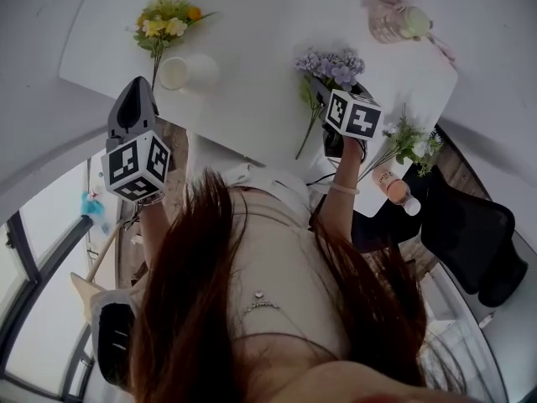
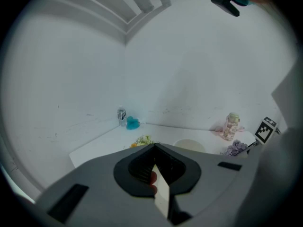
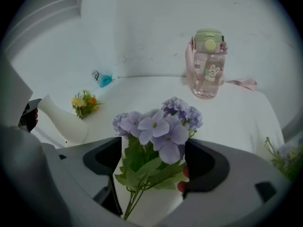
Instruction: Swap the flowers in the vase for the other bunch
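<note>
A purple flower bunch (image 1: 333,64) lies on the white table (image 1: 252,23), its stem running toward the near edge. My right gripper (image 1: 327,95) stands open around its leaves; in the right gripper view the bunch (image 3: 161,126) fills the gap between the wide jaws of this gripper (image 3: 149,174). A white vase (image 1: 191,72) stands at the table's left, with a yellow bunch (image 1: 168,19) beside it. The vase (image 3: 61,119) and the yellow bunch (image 3: 84,103) also show in the right gripper view. My left gripper (image 1: 136,91) hangs shut and empty over the near left edge, seen as the left gripper (image 2: 154,174) in its own view.
A pink drinking bottle (image 1: 400,22) stands at the far right of the table. A white-and-green bunch (image 1: 411,141) and a peach bottle (image 1: 393,185) sit at the right edge. A black chair (image 1: 470,225) is beyond it. A small bottle (image 2: 121,114) and a blue object (image 2: 132,123) lie in the far corner.
</note>
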